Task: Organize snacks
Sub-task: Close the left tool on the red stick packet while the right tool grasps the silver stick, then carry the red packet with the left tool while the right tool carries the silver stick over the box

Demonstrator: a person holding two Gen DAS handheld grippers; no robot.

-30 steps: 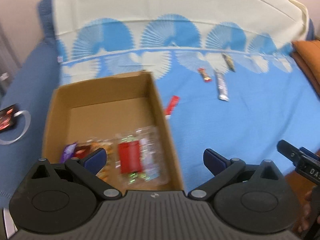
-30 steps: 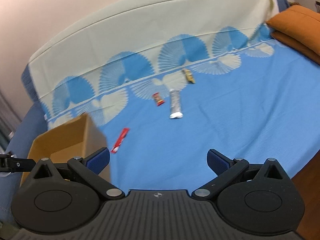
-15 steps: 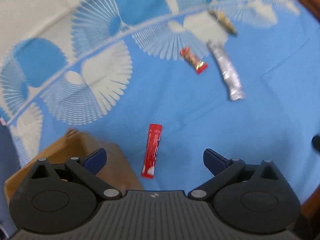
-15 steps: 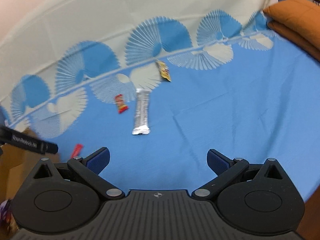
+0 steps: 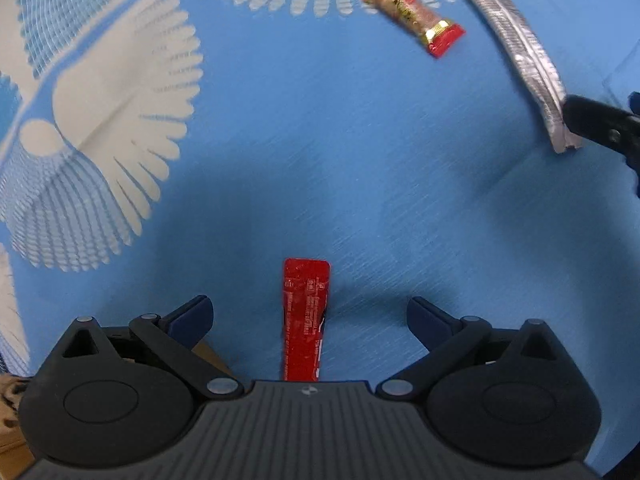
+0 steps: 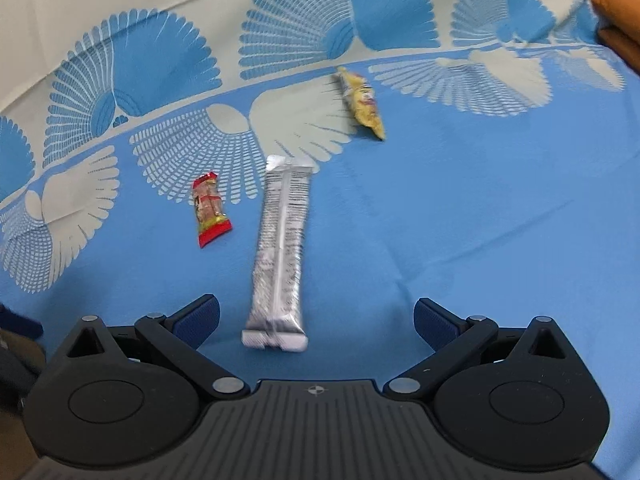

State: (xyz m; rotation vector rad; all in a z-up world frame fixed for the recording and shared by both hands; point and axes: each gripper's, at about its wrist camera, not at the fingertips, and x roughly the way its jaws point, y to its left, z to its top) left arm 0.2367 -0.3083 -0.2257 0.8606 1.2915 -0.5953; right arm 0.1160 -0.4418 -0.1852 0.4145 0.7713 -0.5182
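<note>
With your left claw (image 5: pixel 308 312) spread open over the red stick packet (image 5: pixel 306 312) lying flat on the blue bedsheet (image 5: pixel 360 168), lower squarely and pinch its narrow sides, while your open right claw (image 6: pixel 316 316) straddles the silver packet (image 6: pixel 282 248).

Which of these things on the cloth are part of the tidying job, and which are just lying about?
Part of the job: red stick packet, silver stick packet, red candy, yellow snack packet, both open grippers.

Just there: blue patterned cloth, orange cushion.
</note>
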